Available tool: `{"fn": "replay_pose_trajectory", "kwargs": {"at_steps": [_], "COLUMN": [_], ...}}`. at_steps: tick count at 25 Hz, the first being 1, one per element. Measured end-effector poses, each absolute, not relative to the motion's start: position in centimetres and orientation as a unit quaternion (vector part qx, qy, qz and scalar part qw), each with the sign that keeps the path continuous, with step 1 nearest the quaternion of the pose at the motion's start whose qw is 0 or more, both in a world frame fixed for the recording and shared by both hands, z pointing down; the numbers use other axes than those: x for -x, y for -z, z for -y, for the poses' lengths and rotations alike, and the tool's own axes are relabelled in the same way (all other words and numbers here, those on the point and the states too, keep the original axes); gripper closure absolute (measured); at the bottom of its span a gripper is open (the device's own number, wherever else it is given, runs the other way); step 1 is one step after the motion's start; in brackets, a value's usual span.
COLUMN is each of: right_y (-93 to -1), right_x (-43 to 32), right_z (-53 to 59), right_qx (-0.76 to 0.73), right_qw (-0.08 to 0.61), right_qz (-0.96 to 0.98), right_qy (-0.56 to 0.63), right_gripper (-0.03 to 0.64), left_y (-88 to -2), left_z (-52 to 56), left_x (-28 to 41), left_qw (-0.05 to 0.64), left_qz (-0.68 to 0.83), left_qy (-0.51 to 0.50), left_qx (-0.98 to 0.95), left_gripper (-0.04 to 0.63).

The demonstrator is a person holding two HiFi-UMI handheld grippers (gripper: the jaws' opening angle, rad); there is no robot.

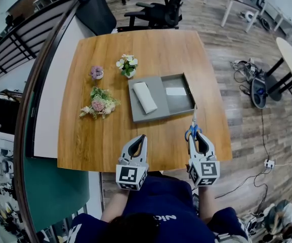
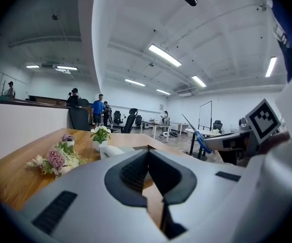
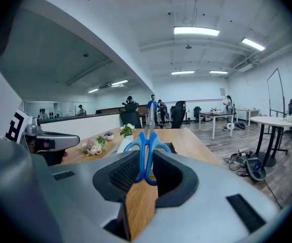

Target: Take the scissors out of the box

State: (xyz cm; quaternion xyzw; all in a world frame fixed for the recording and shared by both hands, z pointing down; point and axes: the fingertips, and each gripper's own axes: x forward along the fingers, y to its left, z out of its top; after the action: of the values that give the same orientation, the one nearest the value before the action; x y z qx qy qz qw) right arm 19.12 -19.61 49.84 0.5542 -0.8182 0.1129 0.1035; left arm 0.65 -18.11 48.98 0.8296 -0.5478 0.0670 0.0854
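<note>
The blue-handled scissors [image 1: 193, 126] are out of the grey box [image 1: 180, 103] and sit over the table's near right part, blades pointing toward the box. My right gripper [image 1: 192, 136] is shut on their handles; in the right gripper view the scissors [image 3: 147, 148] stand upright between the jaws. The left gripper view shows the scissors [image 2: 200, 138] off to the right. My left gripper [image 1: 141, 138] hovers near the table's front edge, jaws shut with nothing in them. The box lies open, with a white roll [image 1: 144, 97] on its left half and a white paper [image 1: 175, 91] in its right half.
A bouquet [image 1: 100, 104] lies left of the box. A small purple flower pot [image 1: 96, 73] and a white flower pot [image 1: 127, 65] stand behind it. An office chair [image 1: 161, 9] is beyond the table's far edge. Several people stand far off.
</note>
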Motion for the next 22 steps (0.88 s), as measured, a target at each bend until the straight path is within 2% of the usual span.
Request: {"fn": "replay_pose_trajectory", "kwargs": {"at_steps": [22], "right_y": [-49.30], "right_x": [-18.34], "right_z": [20.13], "right_qx": [-0.554], "right_qw": [0.109], "right_qz": [0.821], "right_qy": [-0.082], "right_gripper": [0.525], "left_y": [-49.38], "left_z": [17.83], "left_x": [0.01], "left_qw": [0.072], "left_qz": [0.559], "left_qy": [-0.082], "left_qx": [-0.822], "left_gripper": [0.592]}}
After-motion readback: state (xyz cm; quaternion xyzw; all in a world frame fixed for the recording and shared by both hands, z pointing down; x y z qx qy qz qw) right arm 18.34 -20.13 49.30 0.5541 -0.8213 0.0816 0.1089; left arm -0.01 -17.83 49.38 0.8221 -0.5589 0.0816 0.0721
